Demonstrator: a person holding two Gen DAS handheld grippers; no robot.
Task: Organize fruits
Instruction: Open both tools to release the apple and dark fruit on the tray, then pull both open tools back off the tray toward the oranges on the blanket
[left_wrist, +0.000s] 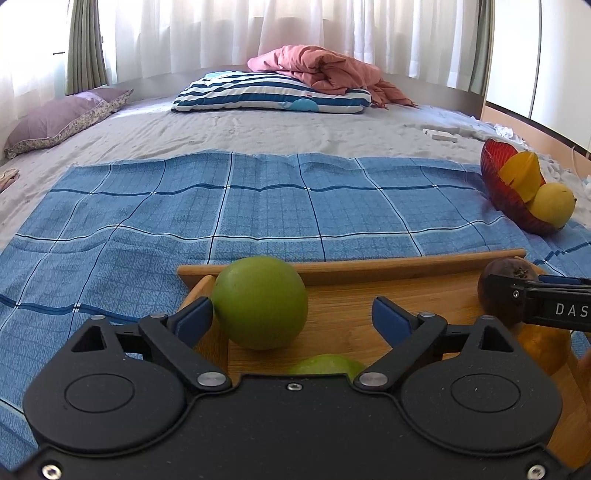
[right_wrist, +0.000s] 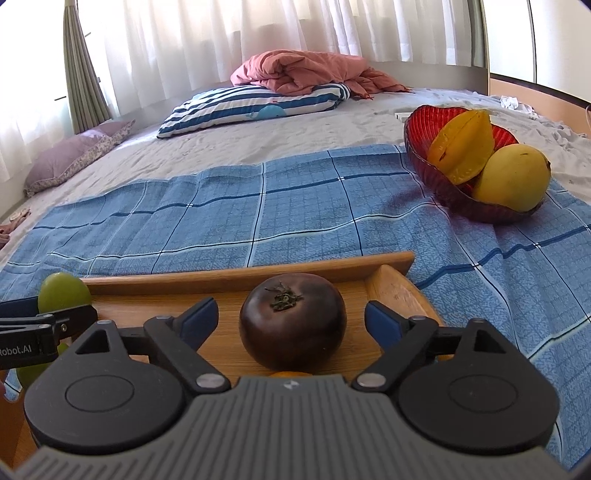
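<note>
A wooden tray (left_wrist: 369, 266) lies on a blue checked cloth. A green round fruit (left_wrist: 260, 302) sits at its far left corner. My left gripper (left_wrist: 291, 317) is open around it, the left pad touching or nearly touching, the right pad apart. A second green fruit (left_wrist: 327, 365) shows just under the gripper. A dark brown fruit with a dried calyx (right_wrist: 291, 319) sits in the tray's right part, and my right gripper (right_wrist: 291, 317) is open around it without touching. A red glass bowl (right_wrist: 428, 162) holds a starfruit (right_wrist: 461, 146) and a yellow mango (right_wrist: 511, 177).
The blue cloth (left_wrist: 221, 210) covers a bed with a grey sheet. A striped pillow (left_wrist: 266, 94), a pink blanket (left_wrist: 321, 70) and a purple pillow (left_wrist: 62, 118) lie at the far side. An orange fruit (left_wrist: 543, 347) sits in the tray's right end.
</note>
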